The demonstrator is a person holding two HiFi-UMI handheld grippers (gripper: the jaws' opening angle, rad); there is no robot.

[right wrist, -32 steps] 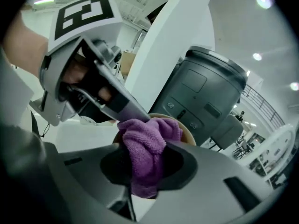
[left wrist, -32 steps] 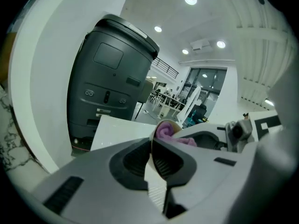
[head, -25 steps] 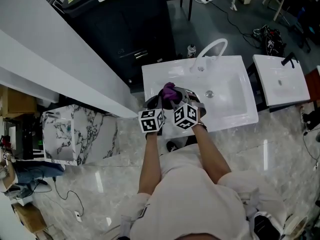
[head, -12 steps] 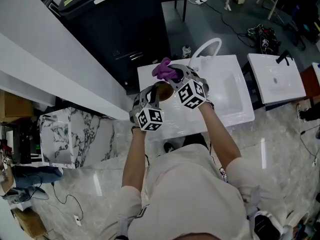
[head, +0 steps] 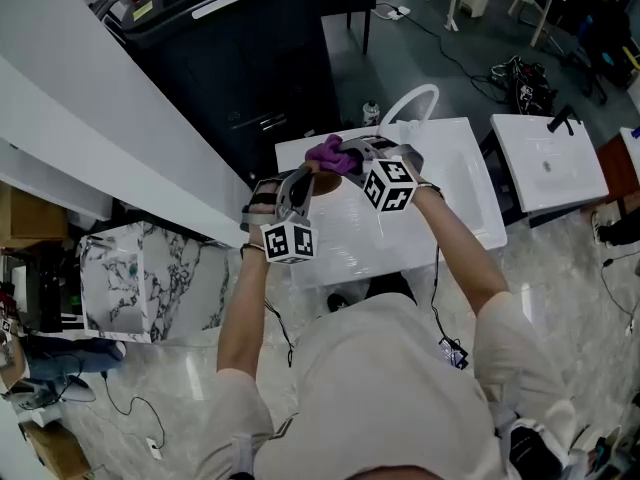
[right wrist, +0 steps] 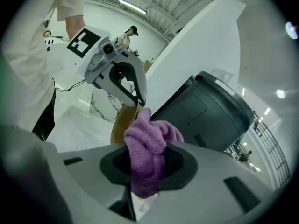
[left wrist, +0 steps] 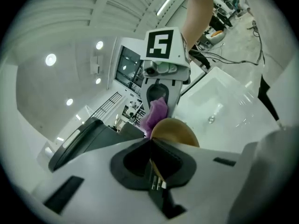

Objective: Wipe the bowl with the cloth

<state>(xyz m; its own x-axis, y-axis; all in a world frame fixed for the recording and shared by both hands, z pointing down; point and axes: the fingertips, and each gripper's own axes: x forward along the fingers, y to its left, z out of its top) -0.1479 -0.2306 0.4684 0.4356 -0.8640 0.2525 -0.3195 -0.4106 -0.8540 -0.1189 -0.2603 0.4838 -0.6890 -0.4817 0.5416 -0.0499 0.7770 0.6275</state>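
Observation:
My left gripper (left wrist: 152,146) is shut on the rim of a tan wooden bowl (left wrist: 174,132), which it holds up on its side above the white sink (head: 455,183). Shut on a bunched purple cloth (right wrist: 149,146), my right gripper (right wrist: 147,153) faces it. The cloth (left wrist: 156,113) lies against the bowl's far edge (right wrist: 122,120). From the head view the cloth (head: 333,153) shows between my left gripper (head: 305,178) and my right gripper (head: 348,156); the bowl is mostly hidden there.
A curved white faucet (head: 410,103) rises at the back of the sink. A dark cabinet (head: 270,58) stands behind it, a second white basin (head: 545,158) to the right, and a marble block (head: 140,278) to the left.
Both grippers have risen out of the sink basin toward the camera. The left one has rolled, which turned the bowl on its side, and the cloth has stayed at the bowl.

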